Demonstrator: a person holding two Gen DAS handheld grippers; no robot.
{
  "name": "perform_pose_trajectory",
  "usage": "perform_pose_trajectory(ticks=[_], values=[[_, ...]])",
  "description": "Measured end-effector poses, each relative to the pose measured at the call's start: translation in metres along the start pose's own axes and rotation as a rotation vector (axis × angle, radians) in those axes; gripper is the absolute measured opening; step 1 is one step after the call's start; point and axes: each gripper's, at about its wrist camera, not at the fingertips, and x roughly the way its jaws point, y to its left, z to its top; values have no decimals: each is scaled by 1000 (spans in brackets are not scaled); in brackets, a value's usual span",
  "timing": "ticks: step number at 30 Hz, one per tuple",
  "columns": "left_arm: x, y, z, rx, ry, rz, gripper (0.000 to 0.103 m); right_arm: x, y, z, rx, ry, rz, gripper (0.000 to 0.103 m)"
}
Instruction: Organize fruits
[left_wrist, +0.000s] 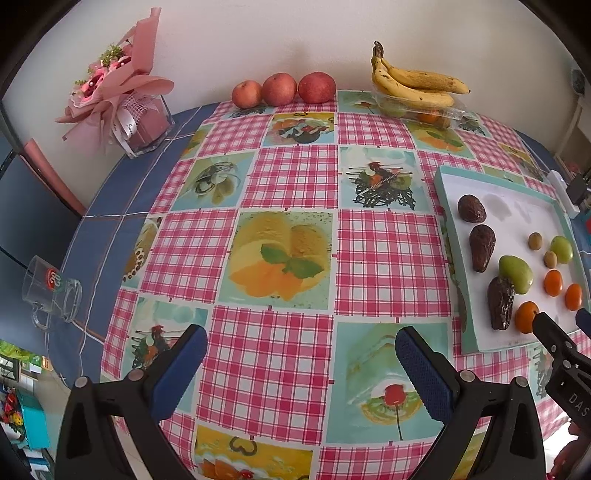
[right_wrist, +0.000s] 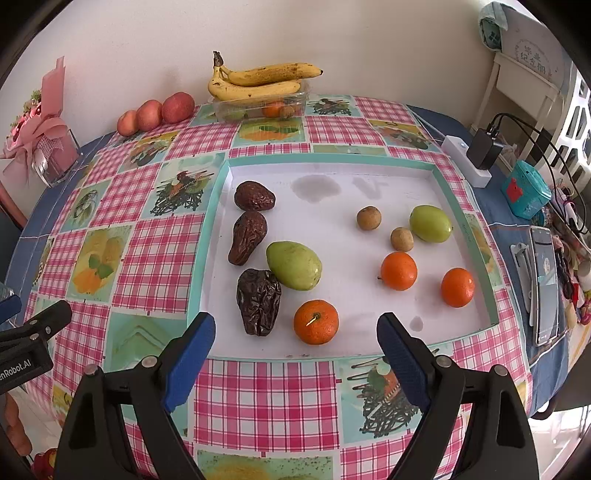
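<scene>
A white tray with a teal rim (right_wrist: 461, 206) (left_wrist: 448, 206) lies on the checked tablecloth. In it are three wrinkled dark brown fruits (right_wrist: 258, 301) (left_wrist: 482, 247), two green fruits (right_wrist: 293, 264) (left_wrist: 515, 273), three small oranges (right_wrist: 316, 321) (left_wrist: 526, 315) and two small tan fruits (right_wrist: 368, 218). My right gripper (right_wrist: 295, 350) hangs open over the tray's near edge, nothing between its blue pads. My left gripper (left_wrist: 301, 363) stands open over bare cloth, left of the tray, empty. Part of the right gripper (left_wrist: 559, 323) shows beside the near orange.
Bananas (right_wrist: 258, 79) lie on a clear box of fruit (right_wrist: 258, 107) at the back, three red apples (left_wrist: 282, 88) beside it. A bouquet in a glass vase (left_wrist: 122, 92) and a glass mug (left_wrist: 51, 295) stand left. A phone (right_wrist: 545, 280), charger and teal box (right_wrist: 524, 190) crowd the right edge.
</scene>
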Motion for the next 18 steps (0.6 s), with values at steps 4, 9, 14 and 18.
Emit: perform_pose_trajectory(ticks=[4,9,14,18], values=[[0,0,0,-1,-1,0,103,0,1,-1,-1,0,-1,90],[-1,1,1,-5,-3,0,103,0,2,-1,-1,0,-3,90],[-3,1,1,-13,-5,2,103,0,2,-1,1,0,-4,90],[-3,1,2,-18,-6,3,103,0,2,-1,-4,2,-3,90]])
